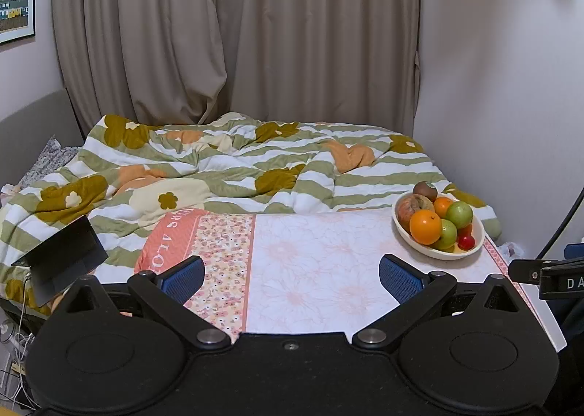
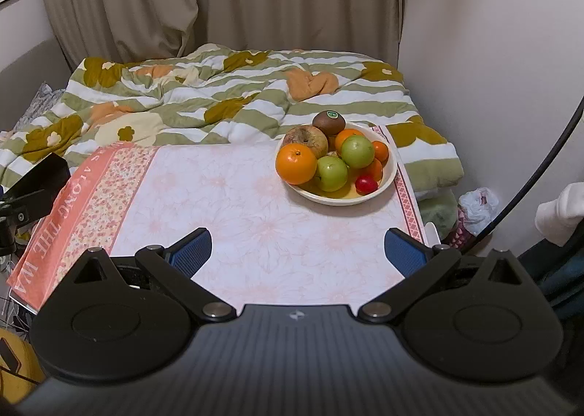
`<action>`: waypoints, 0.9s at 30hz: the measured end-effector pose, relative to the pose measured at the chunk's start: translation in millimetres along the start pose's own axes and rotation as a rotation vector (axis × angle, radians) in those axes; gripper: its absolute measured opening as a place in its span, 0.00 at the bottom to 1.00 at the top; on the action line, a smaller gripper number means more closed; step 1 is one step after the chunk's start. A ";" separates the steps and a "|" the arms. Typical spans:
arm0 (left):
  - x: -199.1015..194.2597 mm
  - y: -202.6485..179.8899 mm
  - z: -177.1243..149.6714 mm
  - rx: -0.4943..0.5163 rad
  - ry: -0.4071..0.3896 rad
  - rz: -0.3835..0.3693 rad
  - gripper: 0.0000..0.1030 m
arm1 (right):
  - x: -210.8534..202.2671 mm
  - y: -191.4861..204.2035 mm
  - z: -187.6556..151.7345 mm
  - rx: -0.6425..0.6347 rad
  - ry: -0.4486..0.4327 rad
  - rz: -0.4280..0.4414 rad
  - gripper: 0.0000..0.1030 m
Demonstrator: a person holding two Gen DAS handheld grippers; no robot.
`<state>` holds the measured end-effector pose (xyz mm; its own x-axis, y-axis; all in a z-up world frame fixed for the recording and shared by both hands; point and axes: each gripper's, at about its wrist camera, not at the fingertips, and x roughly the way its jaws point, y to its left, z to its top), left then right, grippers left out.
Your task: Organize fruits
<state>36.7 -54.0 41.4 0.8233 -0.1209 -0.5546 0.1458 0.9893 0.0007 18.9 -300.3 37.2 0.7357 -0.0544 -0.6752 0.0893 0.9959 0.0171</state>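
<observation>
Both the left hand-held gripper (image 1: 292, 279) and right hand-held gripper (image 2: 297, 251) hang wide and empty at the surface's (image 2: 226, 204) near edge — likely readied for the fruit heaped in the bowl (image 2: 390, 175) at its far right corner.

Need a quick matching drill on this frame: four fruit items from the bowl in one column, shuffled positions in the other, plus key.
Column 1:
1. kiwi
2. large orange
3. small red fruit
4. brownish apple

Column 2:
A. near right of the bowl, low against the rim
B. top of the pile at the far side, green sticker up
C. front left, closest to the camera
D. far left, just behind the large orange

Pairs: 1-B, 2-C, 3-A, 4-D
</observation>
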 end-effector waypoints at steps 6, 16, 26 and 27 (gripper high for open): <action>0.2 -0.1 0.1 0.002 0.002 0.002 1.00 | 0.5 0.1 -0.4 0.004 0.001 -0.002 1.00; -1.4 2.3 -2.3 -0.006 0.006 0.001 1.00 | 2.7 0.9 -2.9 0.005 0.005 0.004 1.00; -3.5 1.5 -2.8 -0.008 0.008 0.003 1.00 | 2.2 0.4 -2.4 0.005 0.006 0.004 1.00; -4.3 1.7 -3.0 -0.006 0.008 0.004 1.00 | 2.1 0.4 -2.5 0.005 0.006 0.003 1.00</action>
<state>31.8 -51.6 41.3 0.8192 -0.1168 -0.5615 0.1394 0.9902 -0.0026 18.8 -299.8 34.0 0.7322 -0.0508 -0.6792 0.0900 0.9957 0.0226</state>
